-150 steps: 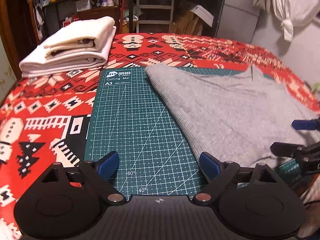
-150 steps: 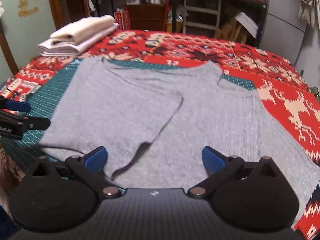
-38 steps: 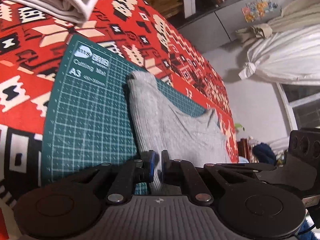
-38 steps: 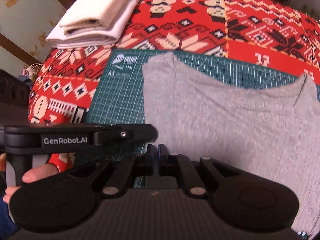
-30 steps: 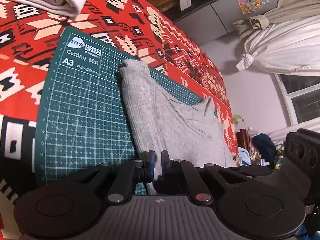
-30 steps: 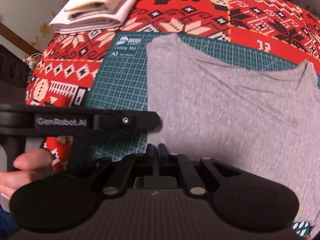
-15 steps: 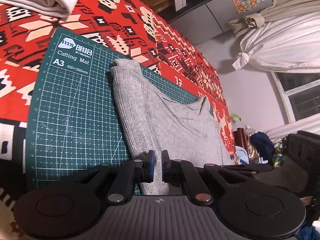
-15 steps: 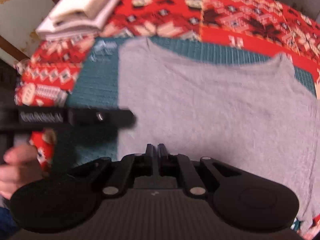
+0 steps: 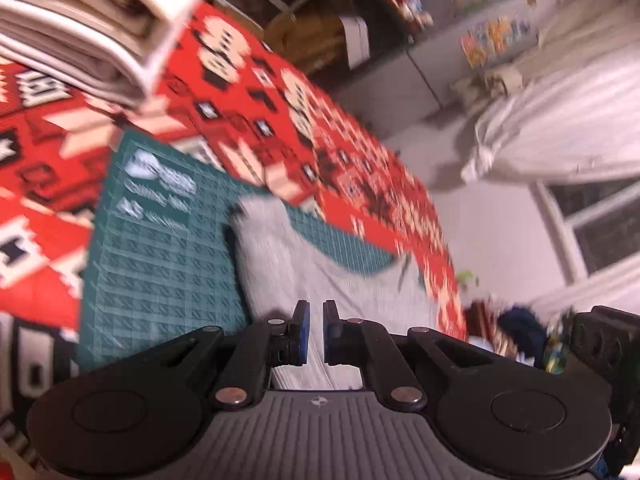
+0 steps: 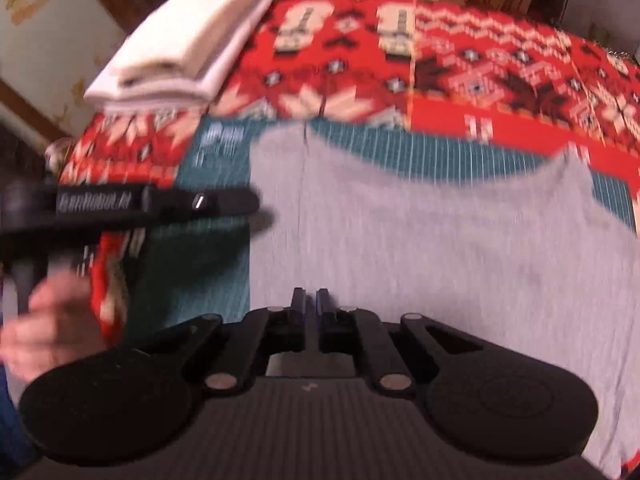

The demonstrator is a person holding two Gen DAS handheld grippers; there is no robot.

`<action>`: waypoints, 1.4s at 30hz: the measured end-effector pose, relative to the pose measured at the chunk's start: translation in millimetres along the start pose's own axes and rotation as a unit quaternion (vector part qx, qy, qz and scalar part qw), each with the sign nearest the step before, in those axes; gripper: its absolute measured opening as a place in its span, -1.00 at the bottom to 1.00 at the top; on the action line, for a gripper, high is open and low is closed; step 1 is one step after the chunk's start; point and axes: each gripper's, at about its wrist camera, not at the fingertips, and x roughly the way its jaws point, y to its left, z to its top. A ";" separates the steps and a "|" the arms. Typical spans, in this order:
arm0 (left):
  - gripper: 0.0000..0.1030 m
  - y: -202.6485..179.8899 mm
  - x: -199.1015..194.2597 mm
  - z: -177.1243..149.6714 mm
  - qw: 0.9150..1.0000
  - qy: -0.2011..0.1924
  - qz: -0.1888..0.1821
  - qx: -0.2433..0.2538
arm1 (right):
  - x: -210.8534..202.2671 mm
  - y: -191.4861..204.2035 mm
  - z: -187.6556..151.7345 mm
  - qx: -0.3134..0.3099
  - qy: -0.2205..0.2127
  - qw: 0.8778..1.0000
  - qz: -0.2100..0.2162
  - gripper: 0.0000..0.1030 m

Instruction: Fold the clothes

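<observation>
— Red patterned cloth [image 10: 500, 76] covers the surface, geometric cream and black motifs smeared by motion blur. What sits left of the cutting mat [image 10: 216, 264]?

— Folded cream towels [image 10: 188, 48], a soft stack with rounded edges, cut off at the top in the left wrist view. A hand [image 10: 52, 320] at the mat's left edge holds the left gripper [image 9: 315, 332], its printed label too blurred to read.

— And on the mat?

— A grey knit garment [image 10: 440, 248], flat, matte, its neckline curving toward the mat's far edge; its near hem is hidden behind both grippers, its right side runs off the mat.

— The jaws?

— Left gripper's blue-padded jaws clenched nearly together over the garment's near-left part; right gripper [image 10: 311, 316] likewise clenched. Whether either pinches fabric, I cannot tell.
</observation>
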 end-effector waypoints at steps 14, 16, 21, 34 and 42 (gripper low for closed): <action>-0.91 27.1 3.7 19.0 0.998 -0.019 -0.018 -0.061 | 63.8 4.3 90.2 0.033 -0.026 0.999 -0.015 -0.90; -0.91 28.5 5.3 18.6 0.998 -0.017 -0.018 -0.063 | 60.7 1.0 90.2 0.048 -0.025 0.998 -0.005 -0.89; -0.91 38.7 0.7 19.7 0.996 -0.023 -0.021 -0.086 | 54.4 13.9 88.5 0.036 -0.034 0.999 0.020 -0.89; -0.91 36.7 -0.9 17.3 0.995 -0.015 -0.051 -0.081 | 37.8 15.8 87.2 0.026 -0.034 0.999 0.000 -0.89; -0.91 15.1 15.6 5.8 0.998 0.021 -0.058 -0.031 | 35.2 -23.1 55.1 0.052 -0.020 0.998 -0.016 -0.90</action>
